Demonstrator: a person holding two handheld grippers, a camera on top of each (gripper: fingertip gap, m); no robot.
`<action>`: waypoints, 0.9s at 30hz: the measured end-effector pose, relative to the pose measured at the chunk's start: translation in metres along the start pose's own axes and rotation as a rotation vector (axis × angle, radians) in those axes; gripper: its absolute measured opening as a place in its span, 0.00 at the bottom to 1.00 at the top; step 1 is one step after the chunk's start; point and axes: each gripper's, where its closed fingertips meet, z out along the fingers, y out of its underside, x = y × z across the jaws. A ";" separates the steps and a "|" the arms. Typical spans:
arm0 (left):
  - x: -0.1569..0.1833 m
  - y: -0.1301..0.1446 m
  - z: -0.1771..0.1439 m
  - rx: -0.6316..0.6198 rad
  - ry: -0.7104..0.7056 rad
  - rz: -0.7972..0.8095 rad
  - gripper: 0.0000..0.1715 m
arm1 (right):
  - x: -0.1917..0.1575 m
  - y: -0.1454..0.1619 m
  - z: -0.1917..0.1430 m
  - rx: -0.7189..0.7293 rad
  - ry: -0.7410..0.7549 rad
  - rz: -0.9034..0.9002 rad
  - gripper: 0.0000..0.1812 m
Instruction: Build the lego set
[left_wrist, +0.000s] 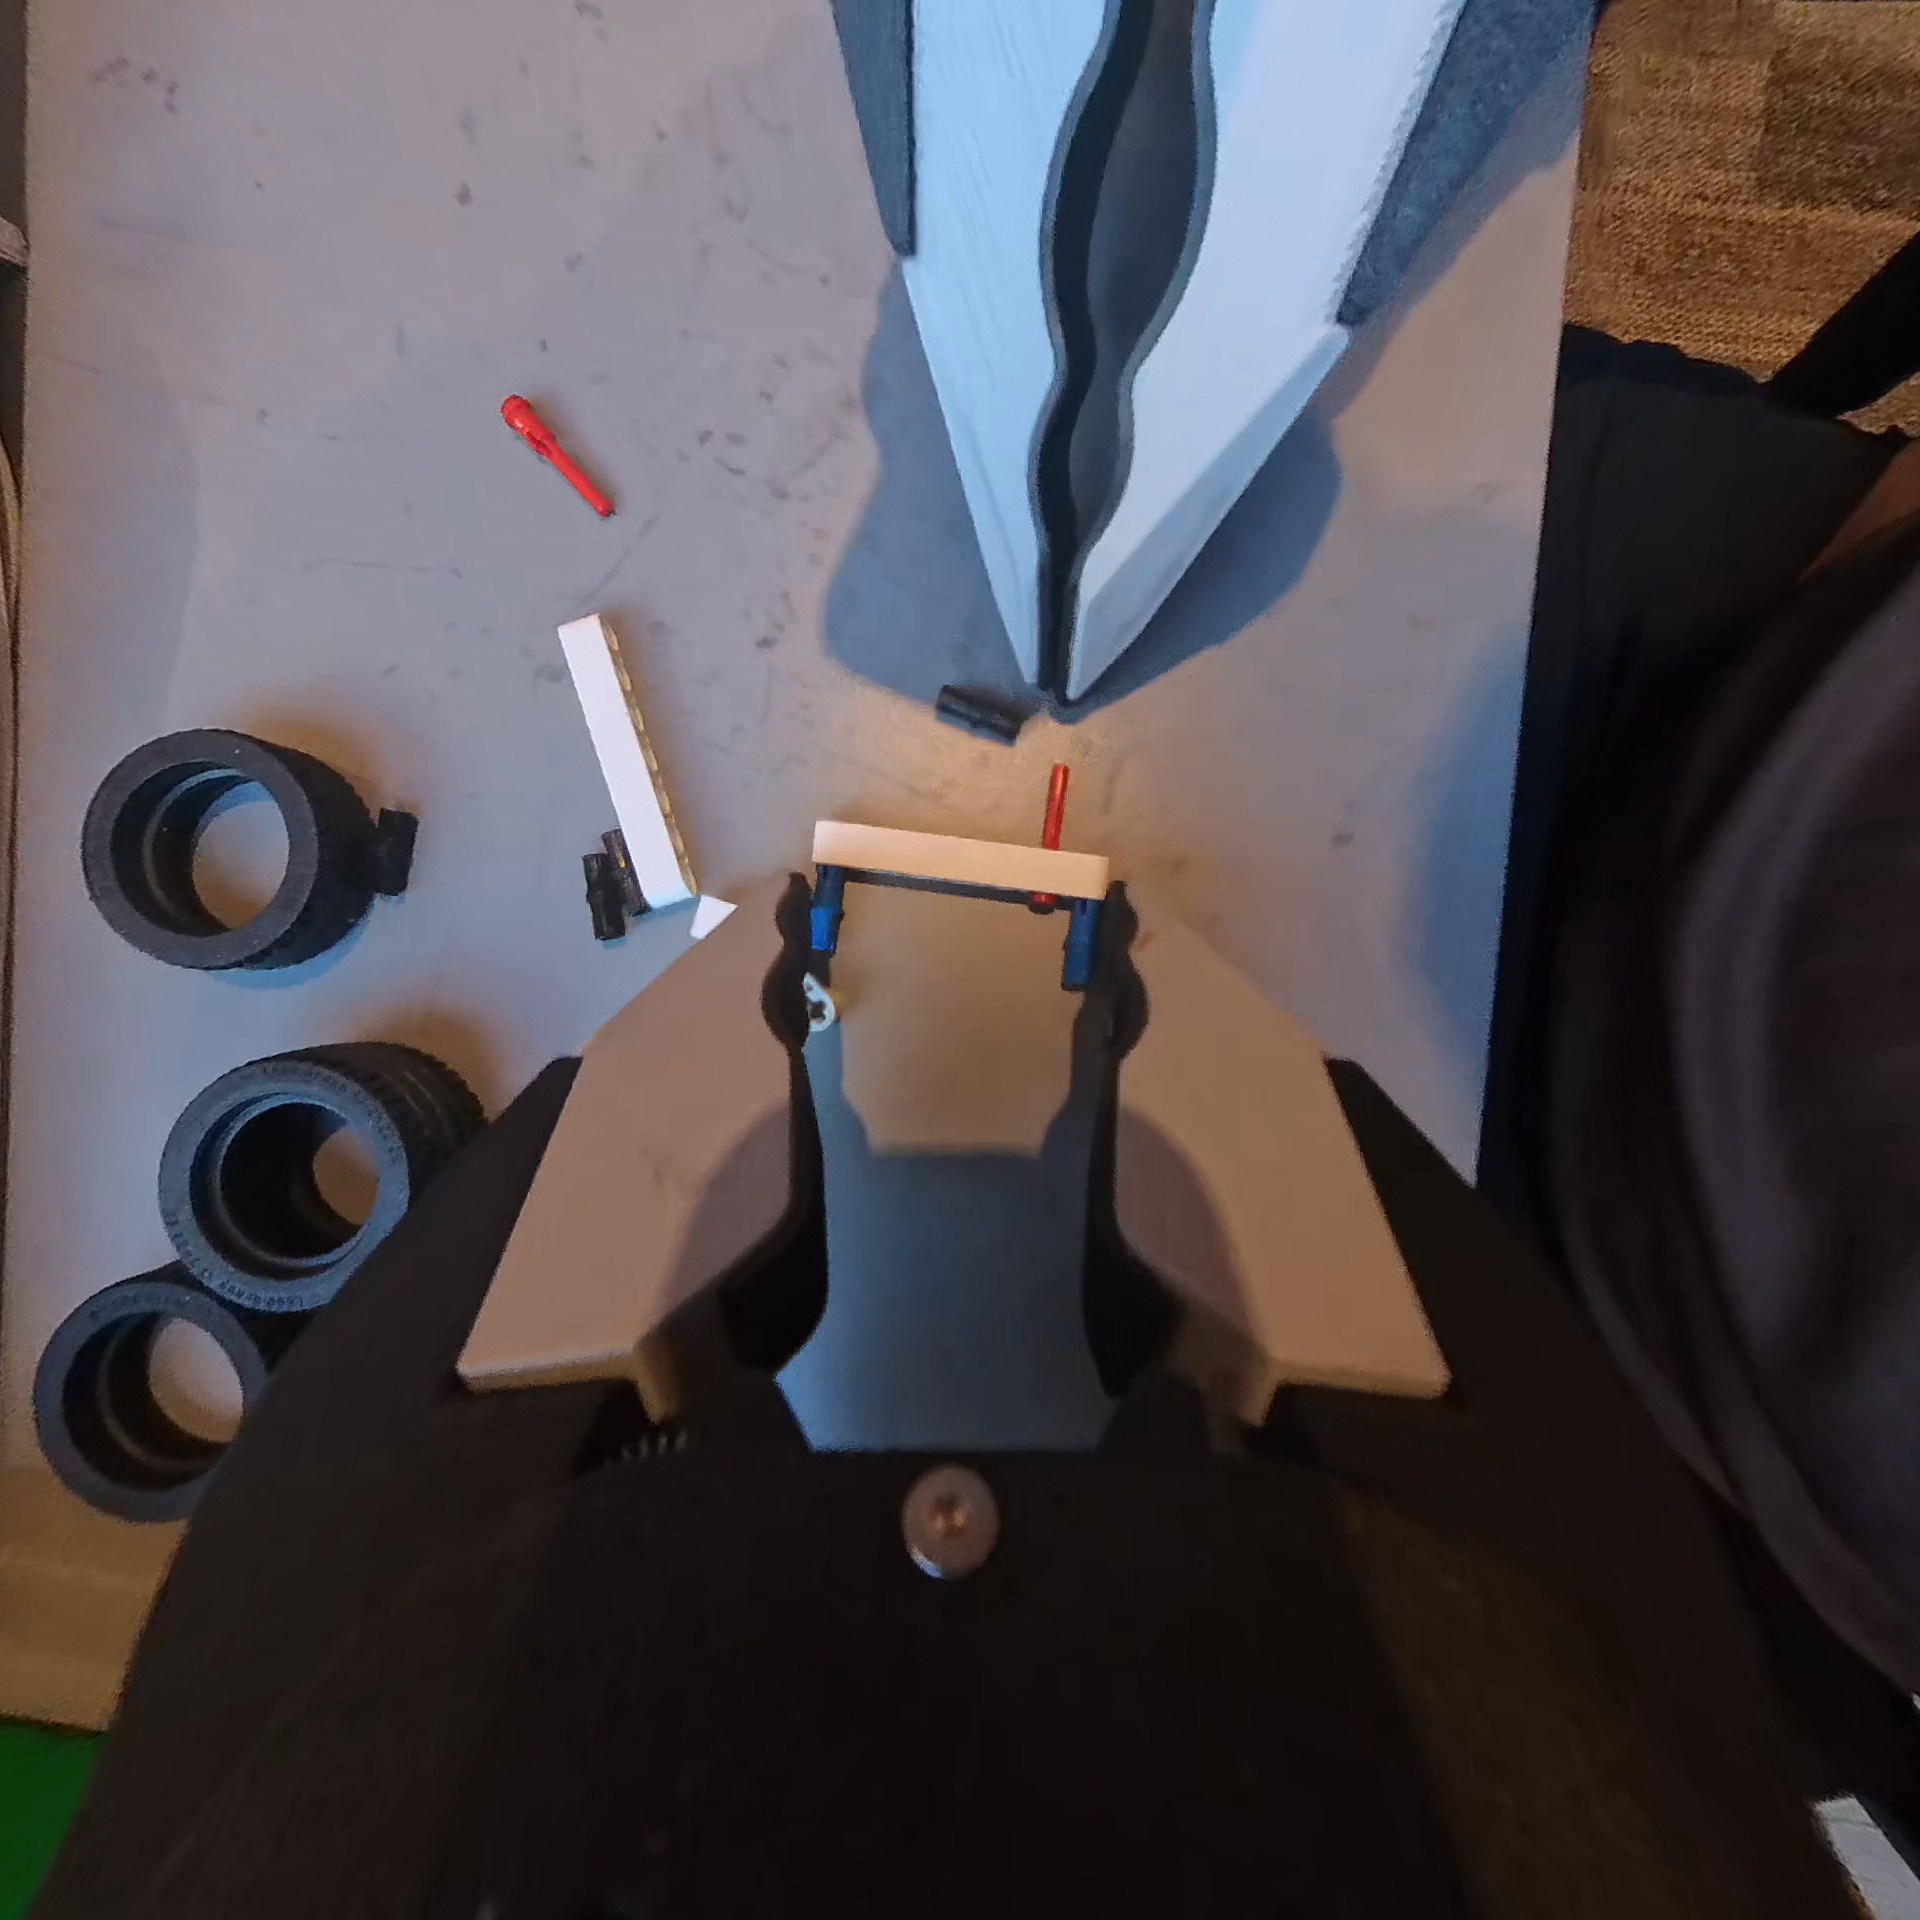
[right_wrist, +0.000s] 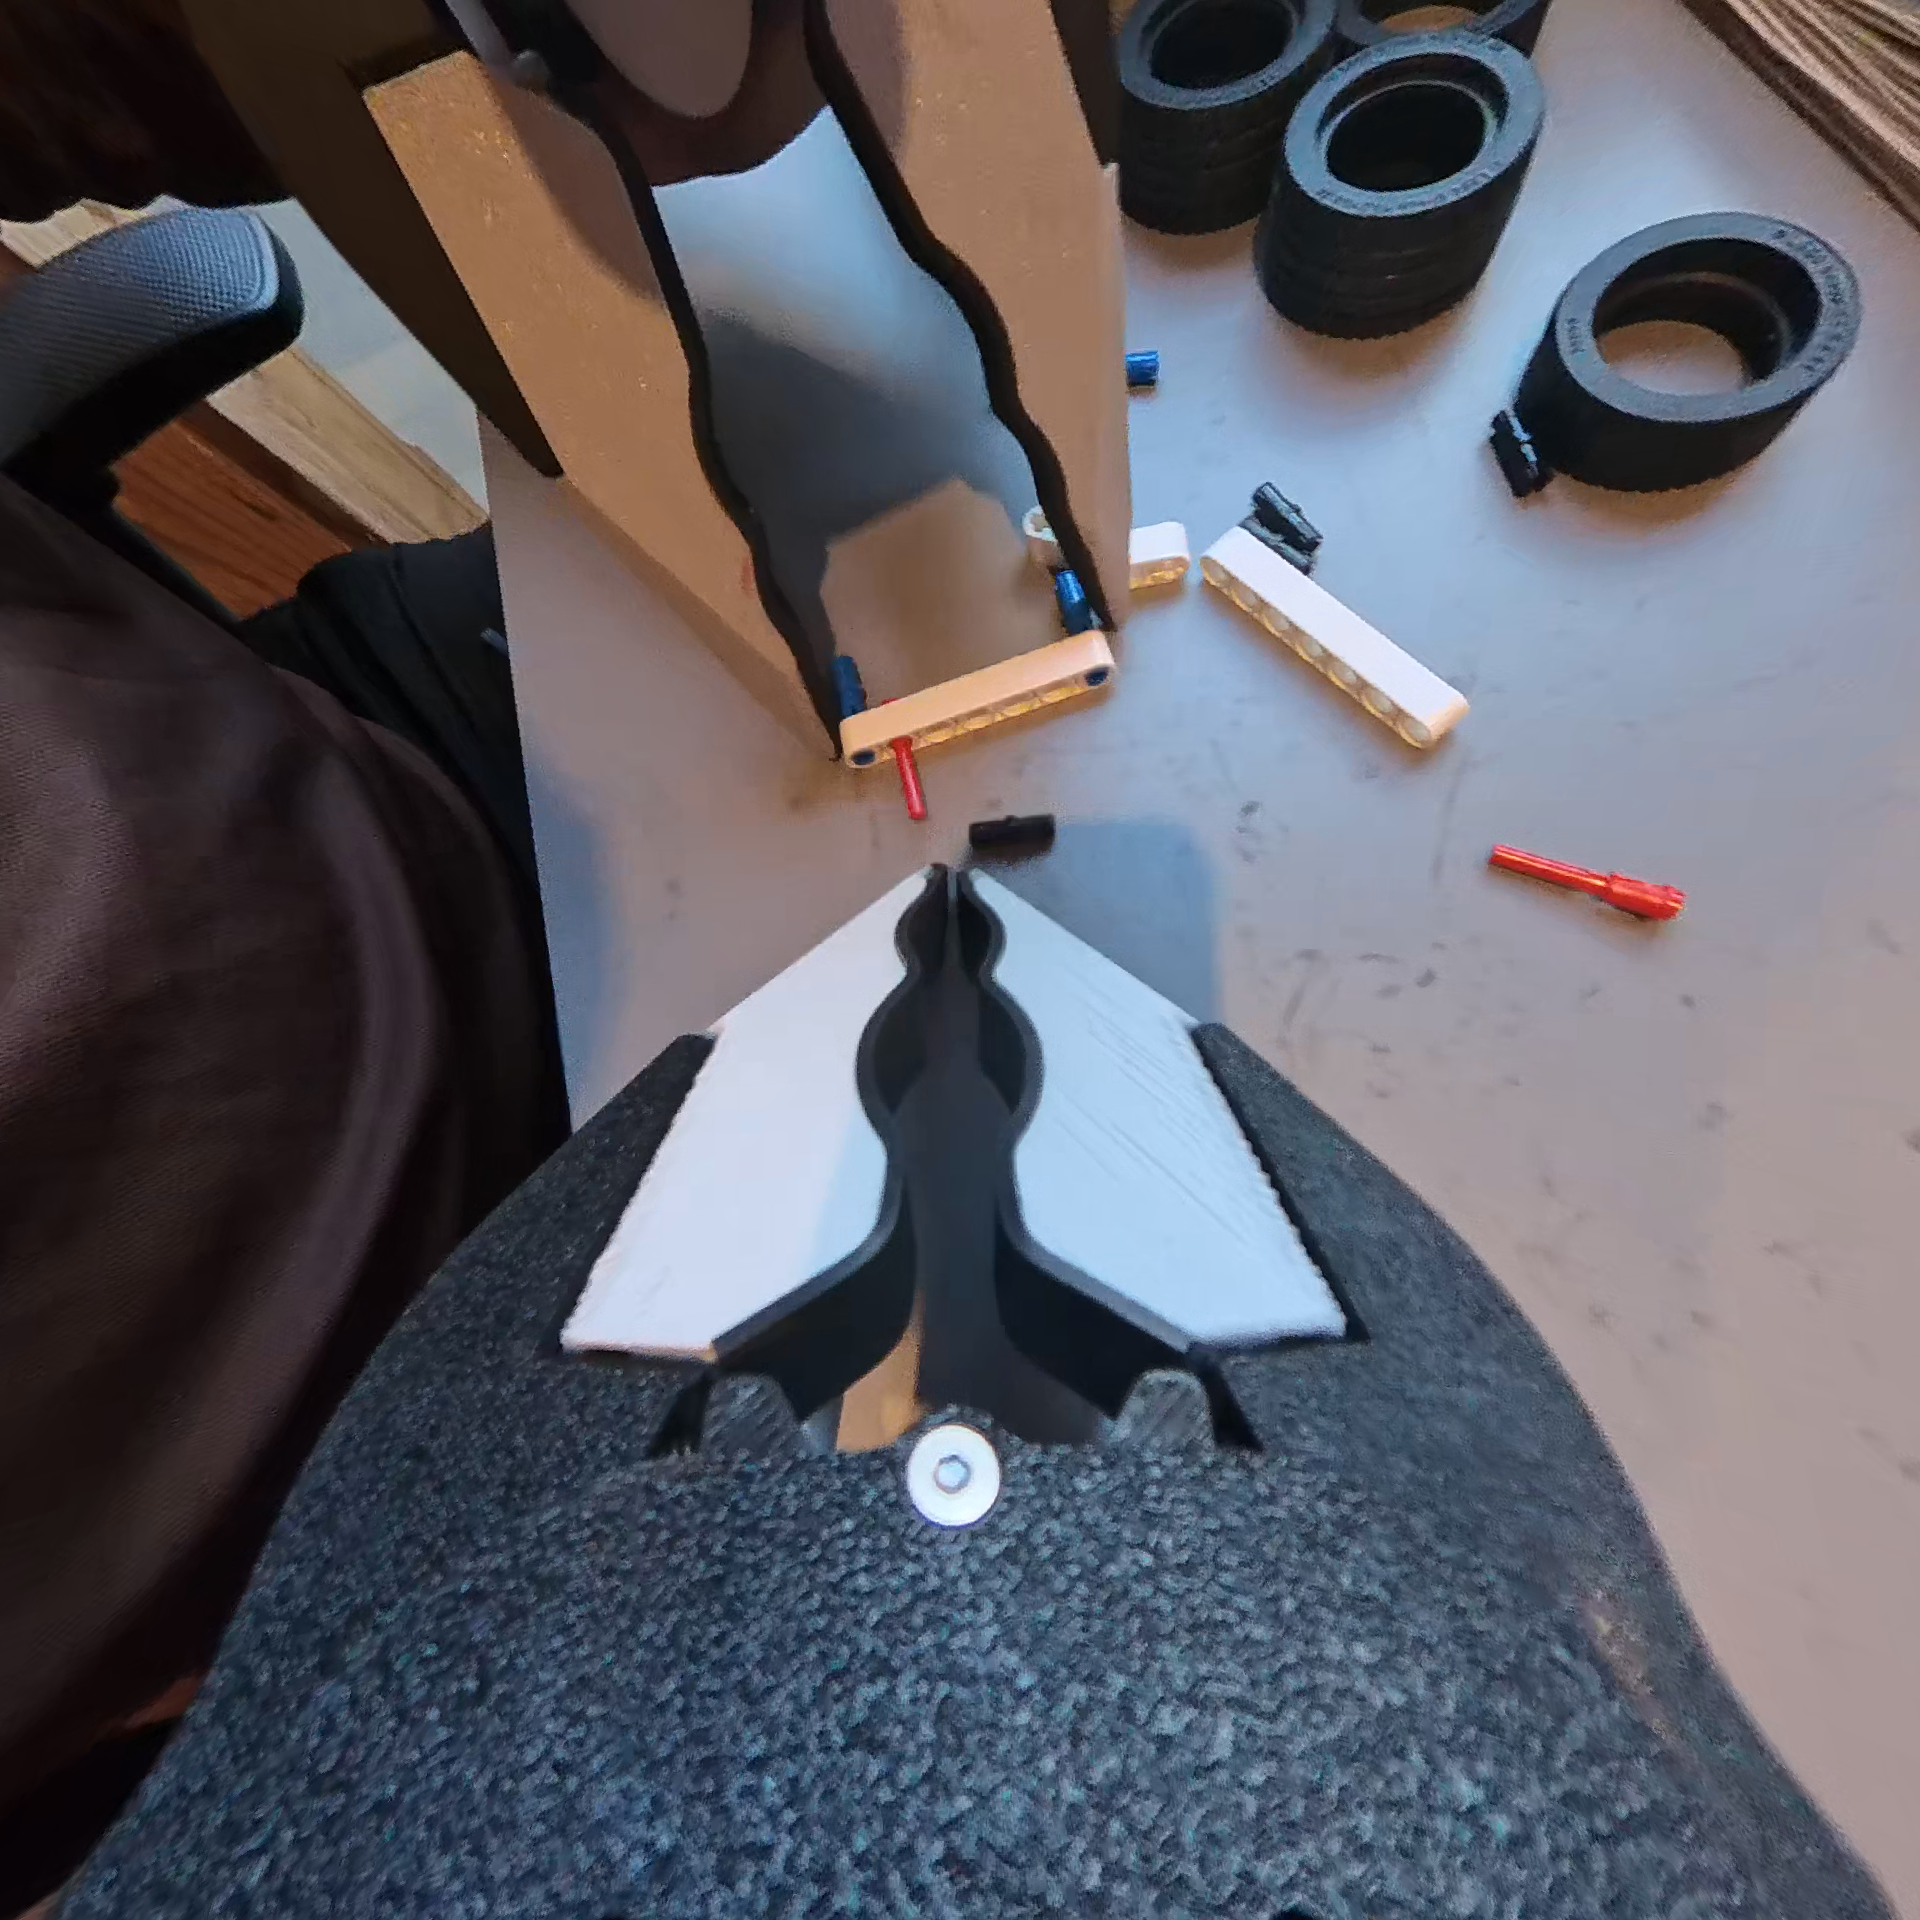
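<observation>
A white beam lies on the grey table, with a blue pin at each end and a red axle stuck through it. My left gripper is shut on this beam assembly, its pads pressing the blue pins from outside. The right wrist view shows the beam between those fingers. My right gripper is shut with nothing between its pads, its tips just beside a loose black pin, which also shows in the right wrist view.
A second white beam with black pins lies to the left, along with a loose red axle and several black tyres. A loose blue pin lies near the tyres. The table edge is close on the right.
</observation>
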 end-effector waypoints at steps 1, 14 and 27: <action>0.000 0.000 0.000 0.000 0.001 -0.002 0.31 | 0.001 -0.001 -0.002 0.010 0.002 0.004 0.01; 0.006 -0.005 -0.008 0.025 -0.007 -0.004 0.31 | 0.023 0.003 -0.016 0.006 0.103 -0.105 0.10; 0.010 -0.006 -0.014 0.032 -0.021 -0.025 0.30 | 0.018 -0.003 -0.010 -0.052 0.034 -0.278 0.14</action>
